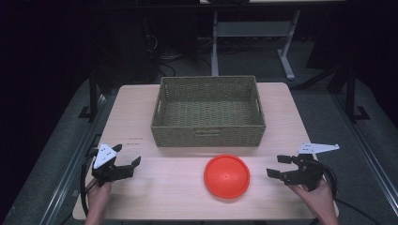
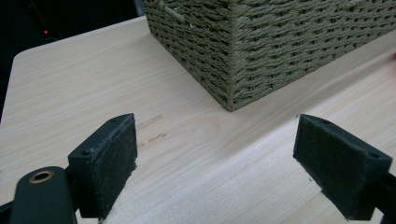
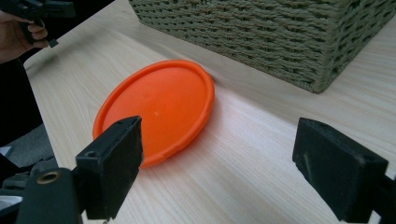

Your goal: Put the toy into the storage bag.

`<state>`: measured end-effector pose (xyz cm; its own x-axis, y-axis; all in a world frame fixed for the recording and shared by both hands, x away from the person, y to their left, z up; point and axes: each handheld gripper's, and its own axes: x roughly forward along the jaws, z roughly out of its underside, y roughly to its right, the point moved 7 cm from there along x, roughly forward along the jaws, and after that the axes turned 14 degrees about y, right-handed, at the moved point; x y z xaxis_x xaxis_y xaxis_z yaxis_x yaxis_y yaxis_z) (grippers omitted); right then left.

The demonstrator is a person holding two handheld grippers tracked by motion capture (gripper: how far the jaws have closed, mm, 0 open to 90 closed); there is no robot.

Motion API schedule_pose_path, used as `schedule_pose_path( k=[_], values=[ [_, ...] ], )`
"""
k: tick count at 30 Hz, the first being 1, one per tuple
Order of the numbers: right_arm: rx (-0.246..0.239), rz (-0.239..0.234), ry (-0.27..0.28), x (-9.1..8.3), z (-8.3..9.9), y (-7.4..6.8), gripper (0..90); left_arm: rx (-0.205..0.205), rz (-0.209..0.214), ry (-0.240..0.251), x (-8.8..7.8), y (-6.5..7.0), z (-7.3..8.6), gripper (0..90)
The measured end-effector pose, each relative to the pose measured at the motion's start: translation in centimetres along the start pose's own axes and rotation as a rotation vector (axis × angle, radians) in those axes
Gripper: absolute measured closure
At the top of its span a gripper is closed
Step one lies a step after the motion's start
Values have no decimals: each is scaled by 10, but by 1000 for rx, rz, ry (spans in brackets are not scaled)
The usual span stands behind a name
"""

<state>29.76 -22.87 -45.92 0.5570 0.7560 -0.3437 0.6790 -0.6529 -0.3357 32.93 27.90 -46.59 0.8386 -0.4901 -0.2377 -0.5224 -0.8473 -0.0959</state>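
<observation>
Left gripper (image 1: 129,156): jaws wide apart, empty, at table's left edge.
Right gripper (image 1: 277,166): jaws wide apart, empty, just right of disc.
Round orange plastic disc (image 1: 226,176): flat on light wooden table (image 1: 164,187), near front of woven green basket (image 1: 208,131).

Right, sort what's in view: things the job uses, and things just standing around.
Job in hand: orange disc, woven basket, left gripper, right gripper, both open and empty.

Just about: table bearing it all, white desk frame behind.
</observation>
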Motion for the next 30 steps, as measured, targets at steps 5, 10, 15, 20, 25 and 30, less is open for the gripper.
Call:
schedule_pose_path(
  k=[5,10,15,20,25,30],
  values=[
    [-4,-8,-25,5,-5,-4,153,0,-5,-5,0,-2,0,130],
    [-19,-35,-41,11,-12,-9,153,-6,-6,-1,-1,-3,0,130],
    [-23,-42,-73,17,-14,-13,153,-6,-9,-3,0,-2,0,130],
    [-29,-53,-97,24,-19,-16,153,-1,-4,-3,0,-2,0,130],
    [-33,-75,-96,28,-25,-25,152,-6,-4,-2,-1,-2,0,130],
    [-38,-82,-119,34,-29,-28,152,-11,-9,7,0,-3,-1,130]
  ],
)
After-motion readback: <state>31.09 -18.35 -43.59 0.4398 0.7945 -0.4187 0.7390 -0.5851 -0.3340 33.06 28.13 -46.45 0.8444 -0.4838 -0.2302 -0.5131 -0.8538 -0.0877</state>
